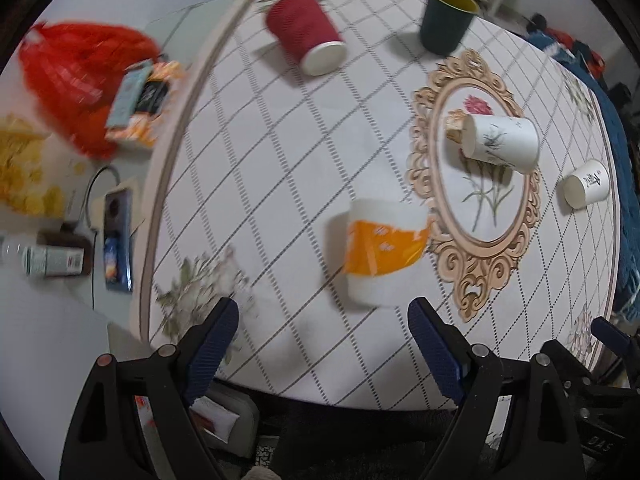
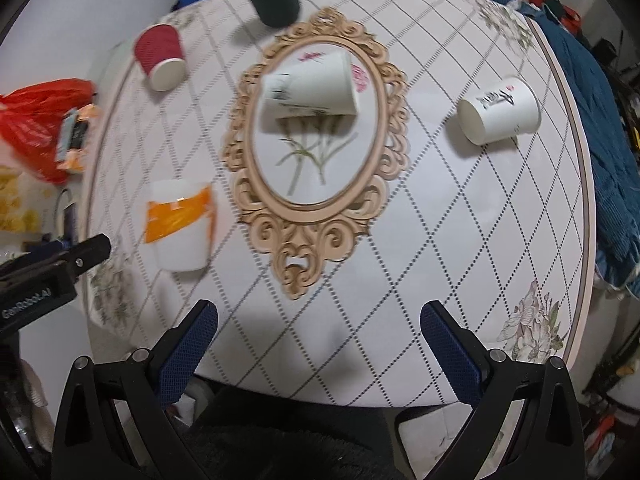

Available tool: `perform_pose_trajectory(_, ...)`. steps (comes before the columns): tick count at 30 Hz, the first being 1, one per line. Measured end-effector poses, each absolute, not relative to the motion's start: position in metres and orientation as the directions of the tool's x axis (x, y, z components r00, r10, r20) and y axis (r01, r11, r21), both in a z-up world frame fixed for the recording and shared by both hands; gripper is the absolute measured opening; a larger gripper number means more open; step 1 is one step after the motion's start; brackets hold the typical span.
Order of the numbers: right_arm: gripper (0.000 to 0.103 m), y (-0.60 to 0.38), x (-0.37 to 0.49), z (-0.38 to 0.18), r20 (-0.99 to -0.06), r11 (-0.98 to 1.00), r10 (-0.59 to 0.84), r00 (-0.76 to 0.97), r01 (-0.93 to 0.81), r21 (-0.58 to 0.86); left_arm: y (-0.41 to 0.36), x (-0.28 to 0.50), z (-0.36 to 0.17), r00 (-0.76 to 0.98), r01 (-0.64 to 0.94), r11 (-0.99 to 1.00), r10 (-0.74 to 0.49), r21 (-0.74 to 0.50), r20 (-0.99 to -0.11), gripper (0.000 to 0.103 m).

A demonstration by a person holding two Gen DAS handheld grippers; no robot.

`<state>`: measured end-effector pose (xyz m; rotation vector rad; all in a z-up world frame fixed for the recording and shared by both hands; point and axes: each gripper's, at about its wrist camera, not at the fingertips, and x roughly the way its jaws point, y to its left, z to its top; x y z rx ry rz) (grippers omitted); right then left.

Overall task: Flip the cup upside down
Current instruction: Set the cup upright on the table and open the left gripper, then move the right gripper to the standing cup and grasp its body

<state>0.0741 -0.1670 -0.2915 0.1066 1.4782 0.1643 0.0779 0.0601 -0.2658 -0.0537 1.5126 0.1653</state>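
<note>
Several cups sit on a round patterned table (image 1: 280,160). A white cup with an orange band (image 1: 382,252) stands upside down just ahead of my open, empty left gripper (image 1: 324,316); it also shows in the right wrist view (image 2: 180,224). A red ribbed cup (image 1: 306,32) stands upside down at the far side. A dark green cup with a yellow inside (image 1: 446,20) stands upright. A white flower-print cup (image 2: 310,88) stands upside down in the oval medallion. A small white cup with black writing (image 2: 498,110) stands upside down at the right. My right gripper (image 2: 320,320) is open and empty over the near table edge.
A red bag (image 1: 84,80) with a snack box, a small bottle (image 1: 52,260) and a phone on a cable (image 1: 118,240) lie on the surface left of the table. Blue fabric (image 2: 592,128) lies past the table's right edge. The left gripper's body (image 2: 44,276) shows at the right view's left edge.
</note>
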Motion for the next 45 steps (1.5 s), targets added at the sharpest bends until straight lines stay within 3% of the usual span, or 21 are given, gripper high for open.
perform_pose_trajectory(8,0.103,-0.134,0.06,-0.28,-0.975,0.976,0.199,0.1,-0.107,0.188,0.105,0.05,-0.265,0.06,-0.22,0.971,0.111,0.095,-0.992,0.087)
perform_pose_trajectory(19,0.103,-0.072,0.07,-0.284,-0.975,0.978,0.202,0.091,-0.066,0.197,0.168,0.064,-0.284,0.064,-0.178,0.977,0.13,0.117,-0.989,0.087)
perform_pose_trajectory(34,0.103,-0.014,0.096,-0.294,-0.975,0.975,0.213,0.06,-0.074,0.209,0.194,0.075,-0.316,0.023,-0.187,0.975,0.123,0.117,-0.992,0.089)
perform_pose_trajectory(35,0.103,-0.012,0.099,-0.295,-0.977,0.976,0.206,0.058,-0.09,0.2,0.195,0.076,-0.317,0.023,-0.191,0.974,0.128,0.121,-0.992,0.098)
perform_pose_trajectory(39,0.103,-0.001,0.109,-0.292,-0.985,0.96,0.157,0.071,-0.244,0.135,0.195,0.08,-0.321,0.033,-0.198,0.973,0.128,0.119,-0.991,0.099)
perform_pose_trajectory(42,0.103,0.016,0.11,-0.284,-0.987,0.876,0.064,0.147,-0.483,-0.016,0.194,0.083,-0.325,0.046,-0.203,0.972,0.131,0.119,-0.99,0.099)
perform_pose_trajectory(45,0.103,0.036,0.097,-0.279,-0.959,0.648,-0.042,0.28,-0.723,-0.239,0.192,0.085,-0.329,0.055,-0.207,0.971,0.134,0.12,-0.989,0.099)
